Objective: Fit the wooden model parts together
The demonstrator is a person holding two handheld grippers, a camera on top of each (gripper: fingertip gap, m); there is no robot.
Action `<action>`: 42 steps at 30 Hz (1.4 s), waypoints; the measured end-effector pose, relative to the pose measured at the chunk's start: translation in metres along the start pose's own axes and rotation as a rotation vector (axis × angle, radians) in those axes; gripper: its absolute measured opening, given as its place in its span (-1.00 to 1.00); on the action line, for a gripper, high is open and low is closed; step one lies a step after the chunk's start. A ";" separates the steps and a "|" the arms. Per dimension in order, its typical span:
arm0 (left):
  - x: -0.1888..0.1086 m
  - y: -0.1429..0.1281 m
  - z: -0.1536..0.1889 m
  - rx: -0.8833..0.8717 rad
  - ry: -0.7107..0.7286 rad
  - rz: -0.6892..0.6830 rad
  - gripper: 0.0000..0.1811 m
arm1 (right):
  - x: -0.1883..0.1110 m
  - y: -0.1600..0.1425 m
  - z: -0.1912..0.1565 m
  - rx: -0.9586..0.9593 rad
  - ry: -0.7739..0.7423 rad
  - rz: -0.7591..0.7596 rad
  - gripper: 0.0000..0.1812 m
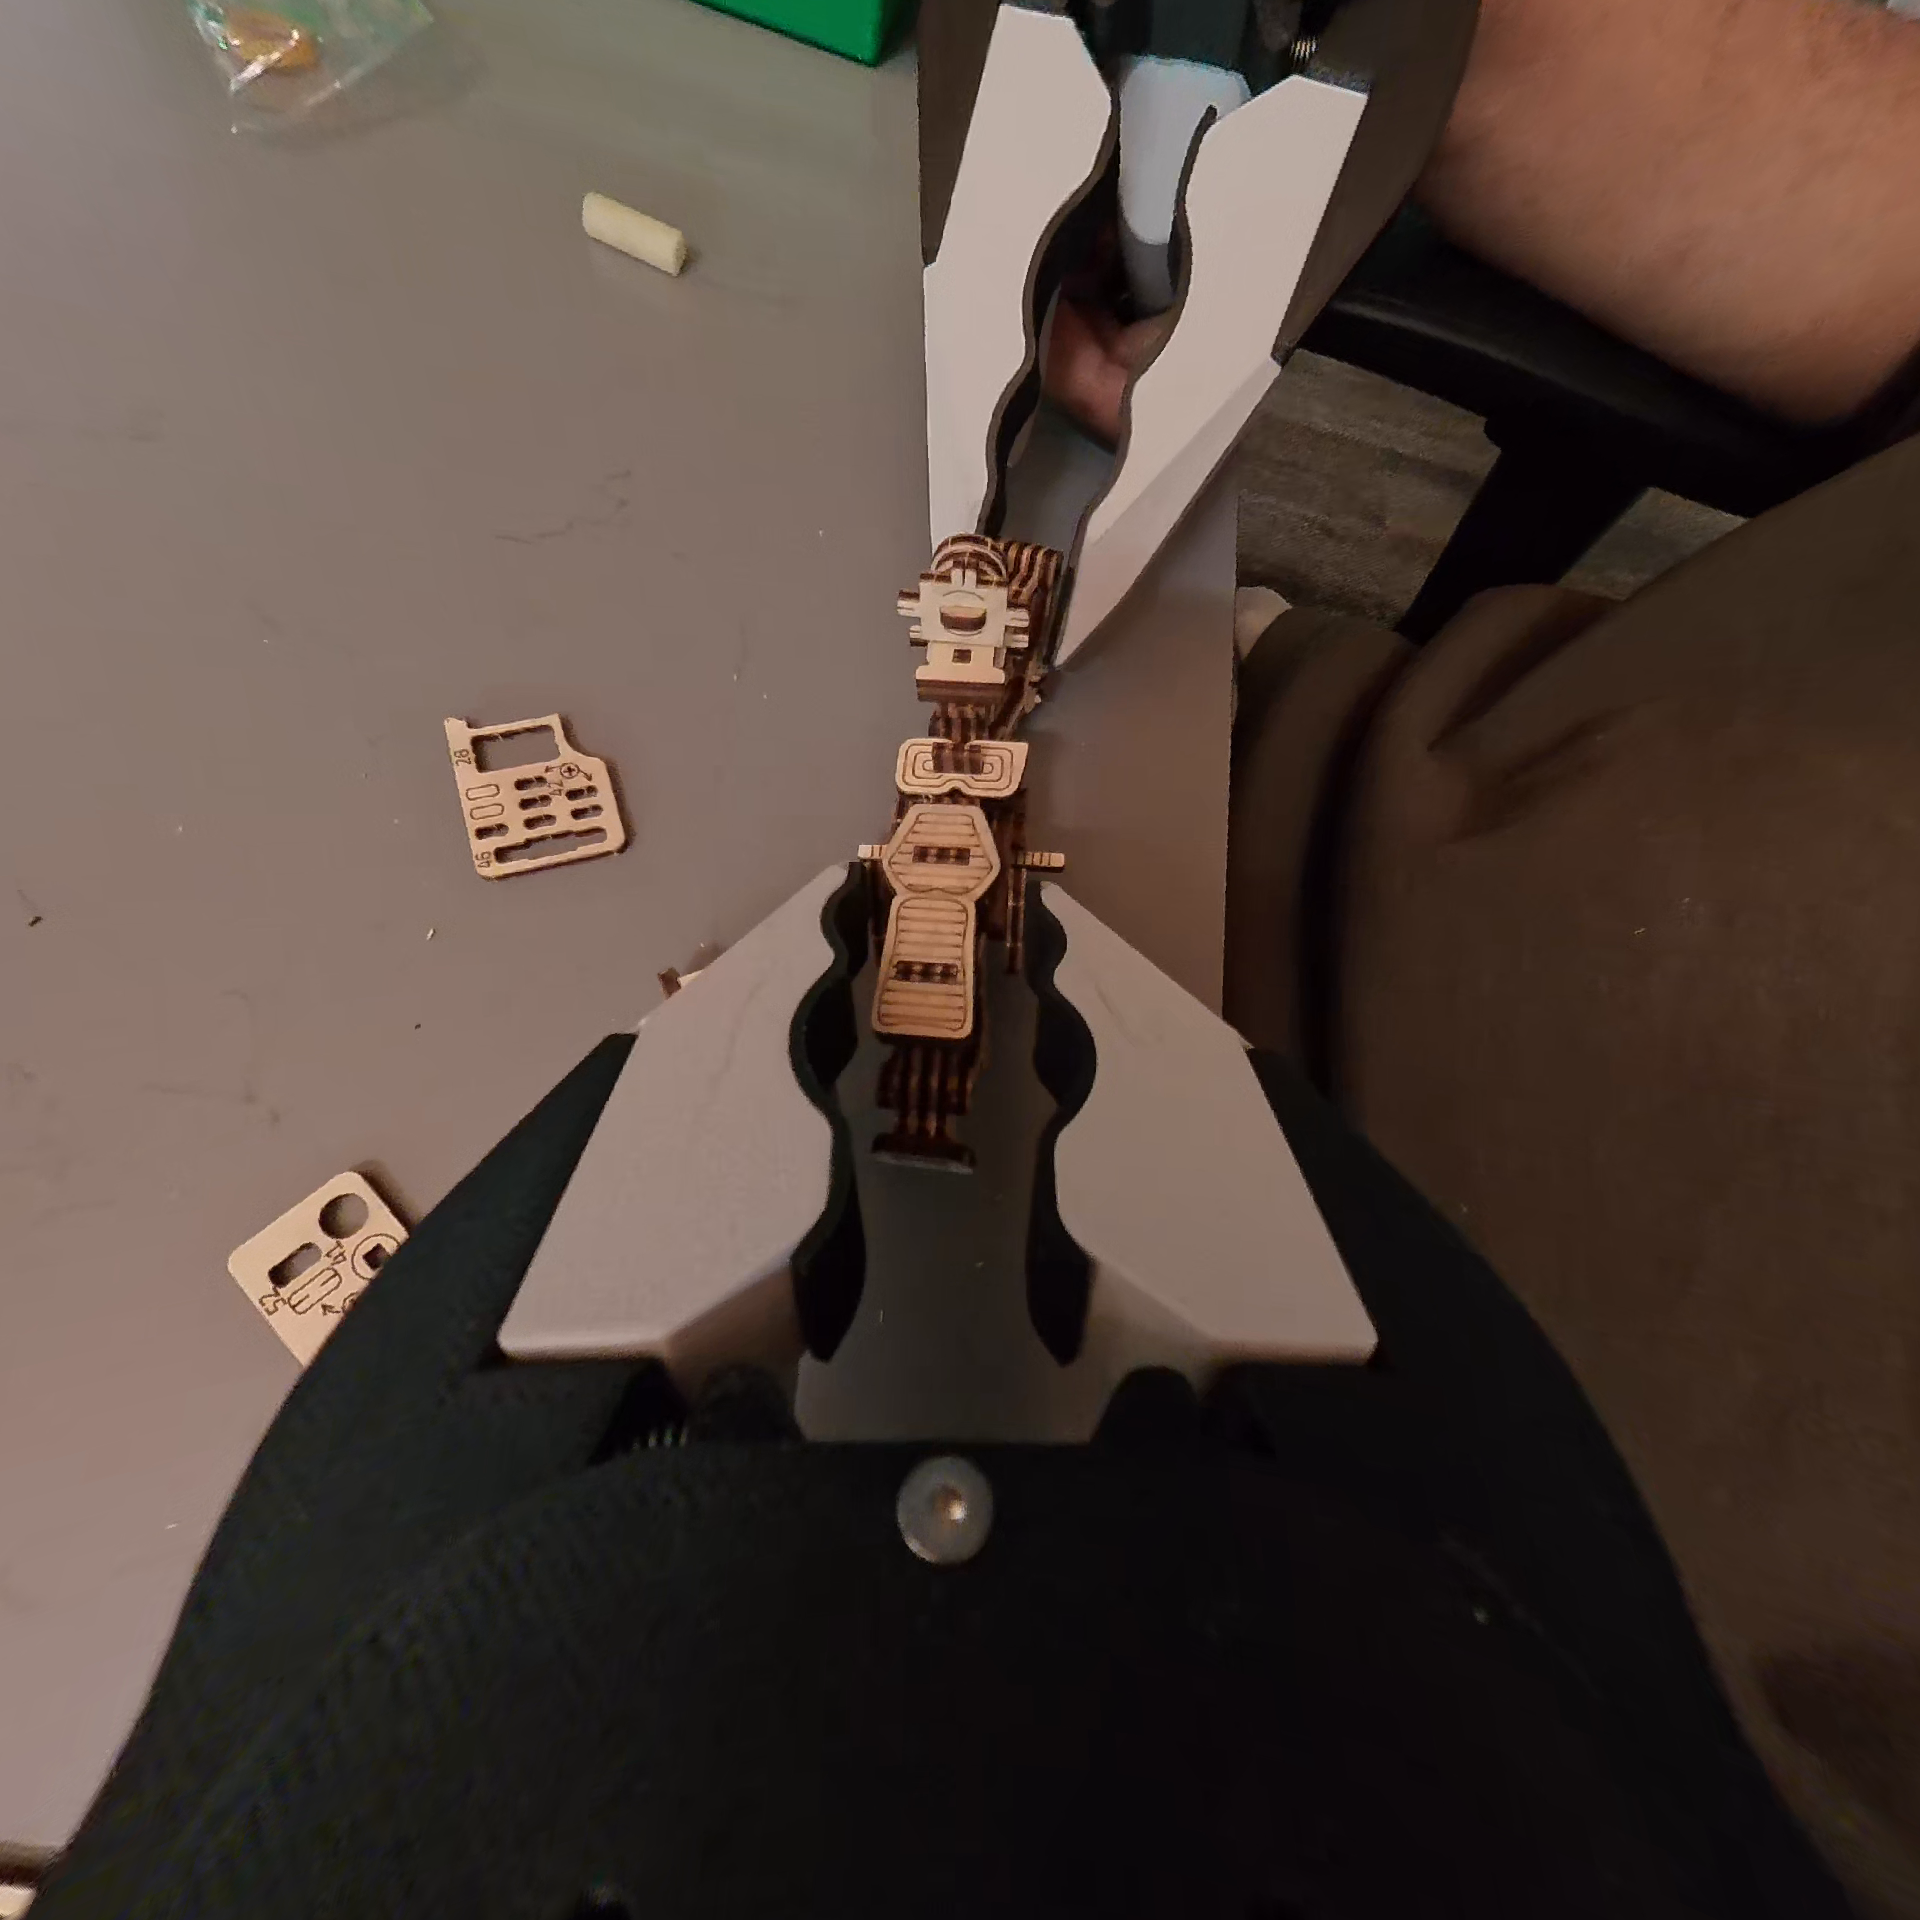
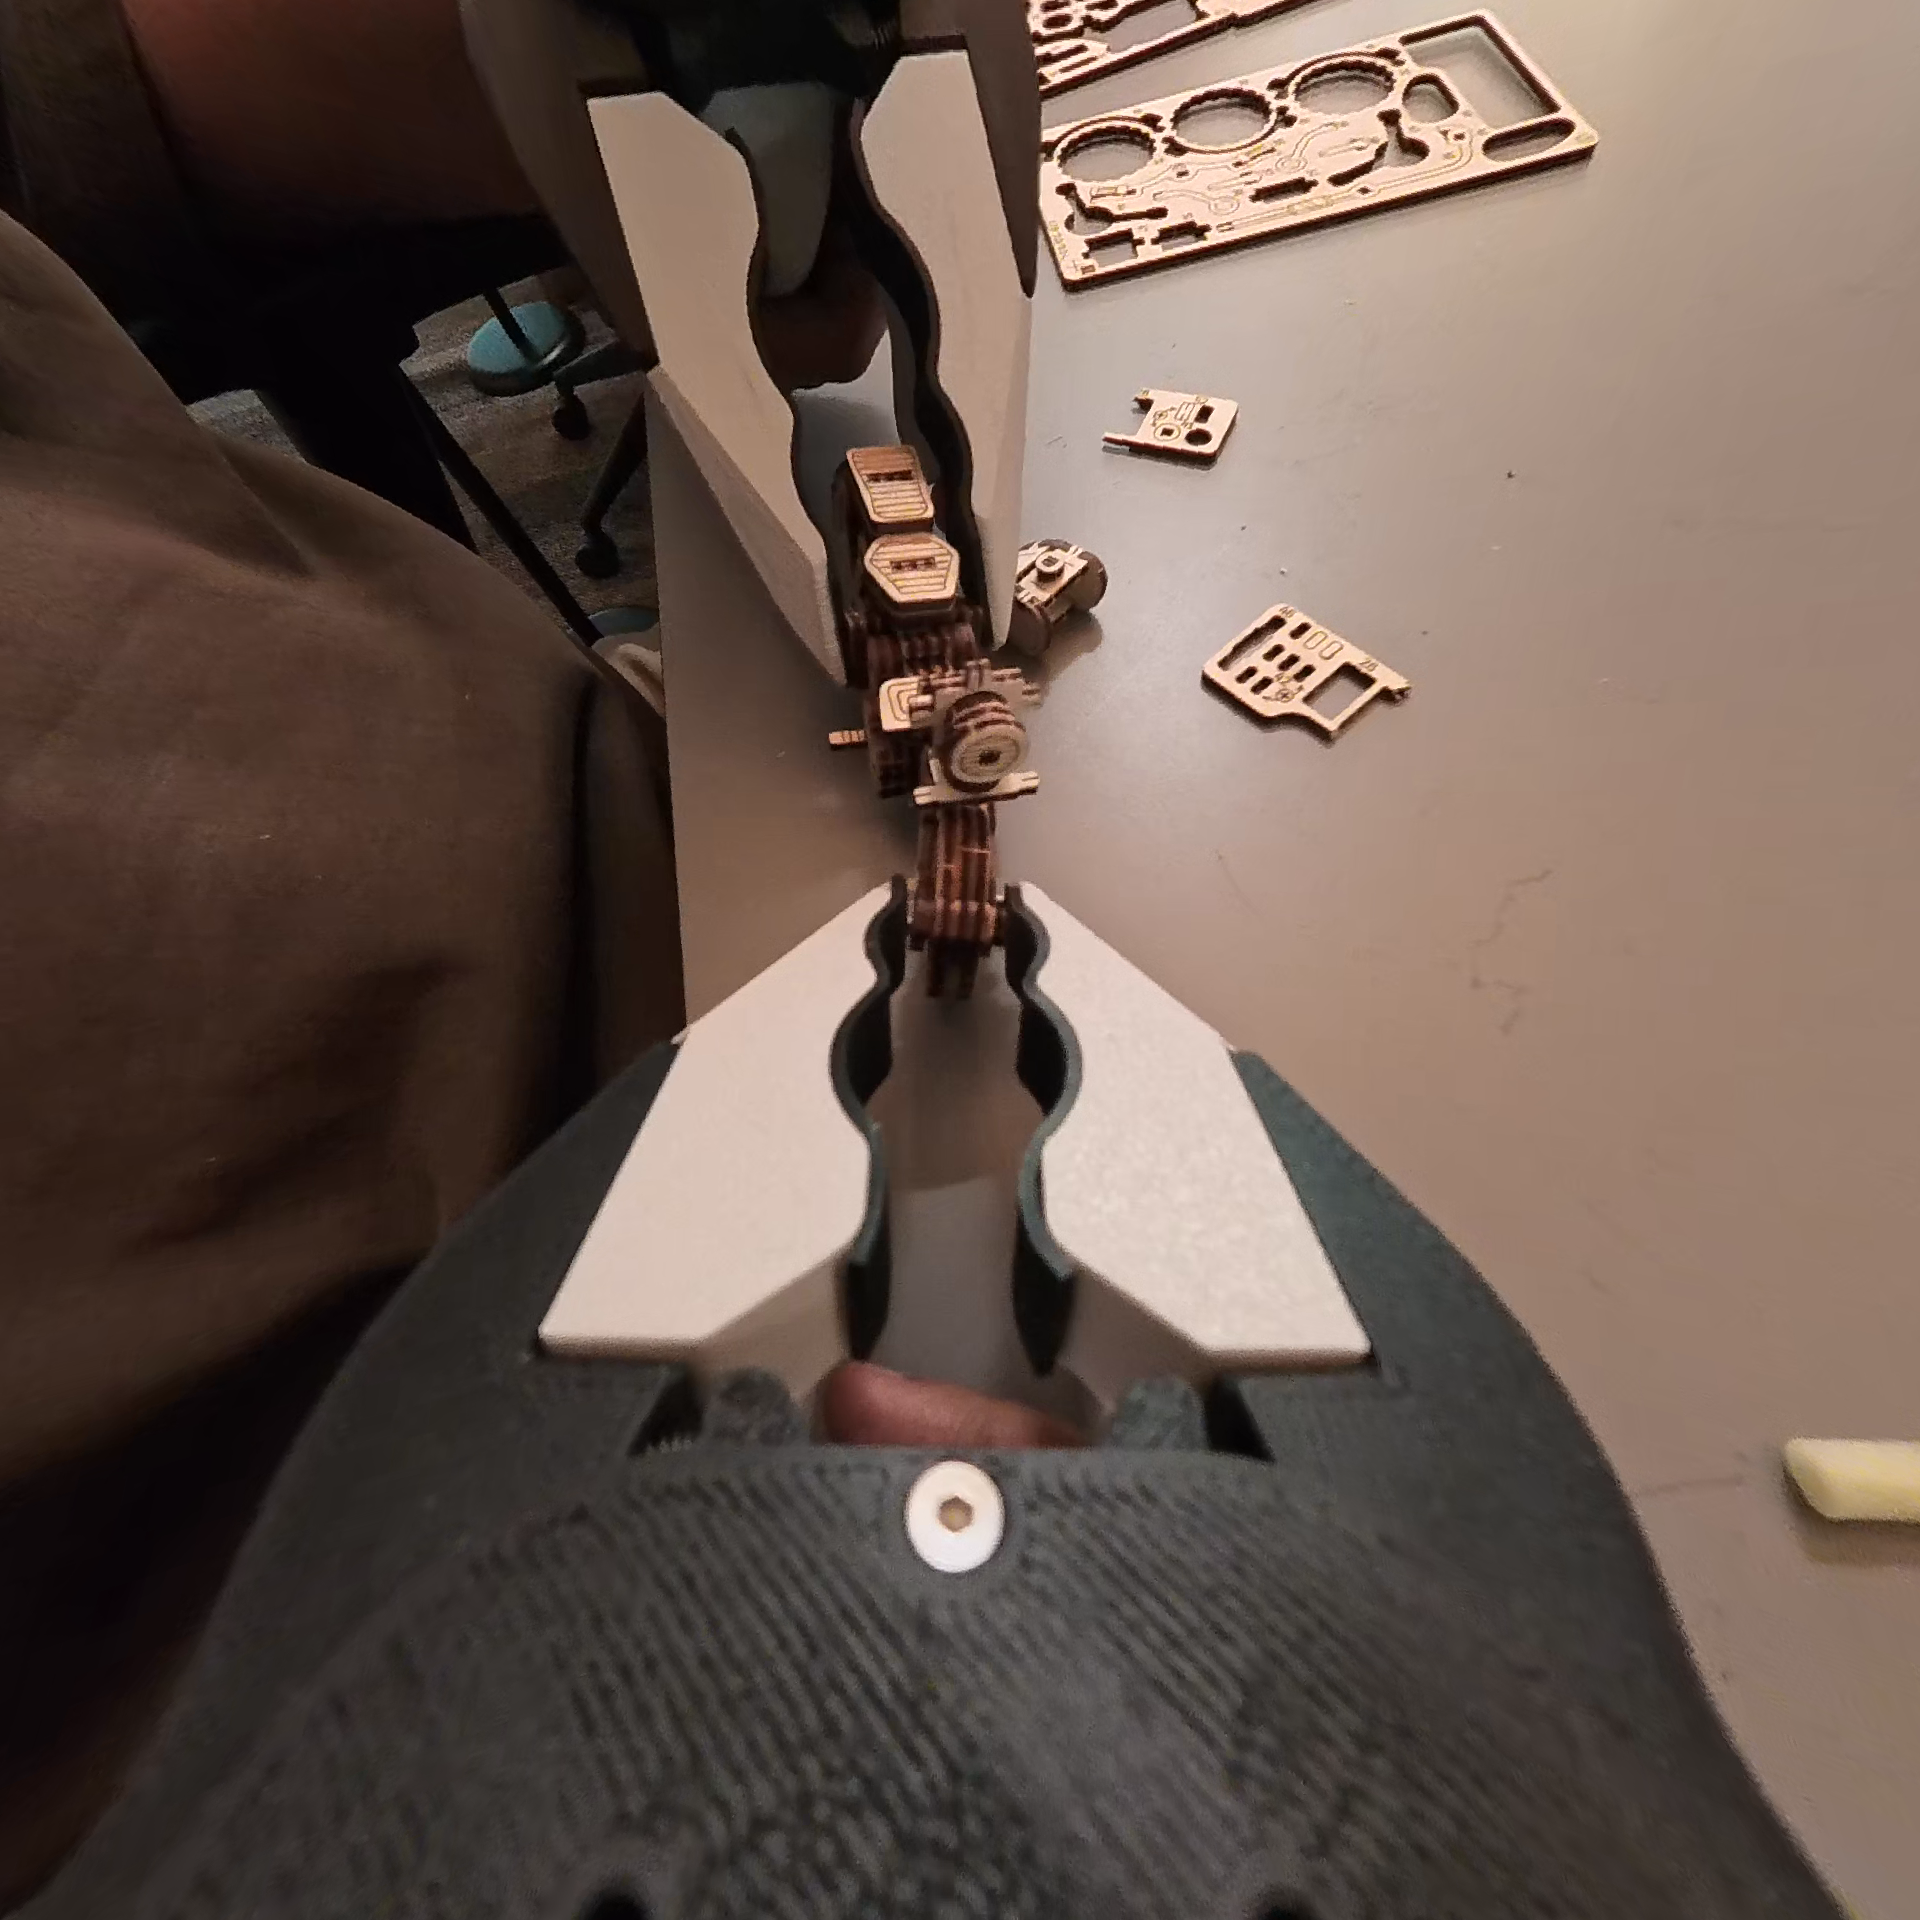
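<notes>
Black printed housing fills the near field of both wrist views, carrying white fingers with wavy dark inner pads; left gripper [image 1: 940, 894] is clenched on the rear end of the wooden model [image 1: 951, 862], its pads pressing the layered body beneath the two slatted seat plates; right gripper [image 2: 956, 904] grips the opposite end, its tips clamped on the narrow ribbed front section below the round headlamp-like disc; the model thus spans between the two grippers, held just above the grey table [image 1: 312, 520] near its edge; on the table beside it lie two small punched wooden offcuts [image 1: 535, 795], a small assembled wooden sub-part [image 2: 1060, 587], and a pale cylindrical stub [image 1: 634, 231]; farther off rests a large wooden sheet [image 2: 1309, 156] with round cut-outs; a clear plastic bag [image 1: 281, 52] and a green box [image 1: 800, 26] sit at the far edge.
</notes>
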State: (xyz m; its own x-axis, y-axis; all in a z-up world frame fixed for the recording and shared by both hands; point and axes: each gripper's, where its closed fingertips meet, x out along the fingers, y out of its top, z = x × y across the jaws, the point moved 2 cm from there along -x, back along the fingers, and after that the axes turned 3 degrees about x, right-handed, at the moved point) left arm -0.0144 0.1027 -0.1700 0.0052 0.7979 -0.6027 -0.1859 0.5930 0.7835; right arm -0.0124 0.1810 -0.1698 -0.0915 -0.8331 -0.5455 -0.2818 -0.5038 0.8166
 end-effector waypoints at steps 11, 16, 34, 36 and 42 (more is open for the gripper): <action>0.001 0.000 0.000 -0.022 -0.015 0.013 -0.69 | 0.002 -0.002 -0.001 0.003 0.004 -0.025 -0.78; -0.001 0.001 -0.001 -0.037 -0.037 0.036 -0.70 | 0.003 -0.002 -0.001 -0.005 -0.001 -0.029 -0.79; 0.000 -0.001 0.000 -0.010 -0.031 0.034 -0.69 | 0.003 -0.002 -0.002 -0.016 0.001 -0.033 -0.79; 0.000 0.000 0.002 -0.005 -0.033 0.031 -0.66 | 0.003 -0.002 -0.002 -0.018 0.001 -0.033 -0.79; 0.001 0.003 0.005 0.012 -0.026 0.030 -0.59 | 0.003 -0.002 -0.002 -0.019 0.002 -0.032 -0.79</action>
State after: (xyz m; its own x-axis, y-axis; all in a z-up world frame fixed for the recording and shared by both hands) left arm -0.0100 0.1054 -0.1675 0.0253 0.8178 -0.5749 -0.1747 0.5699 0.8030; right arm -0.0102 0.1793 -0.1729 -0.0812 -0.8168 -0.5711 -0.2663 -0.5344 0.8022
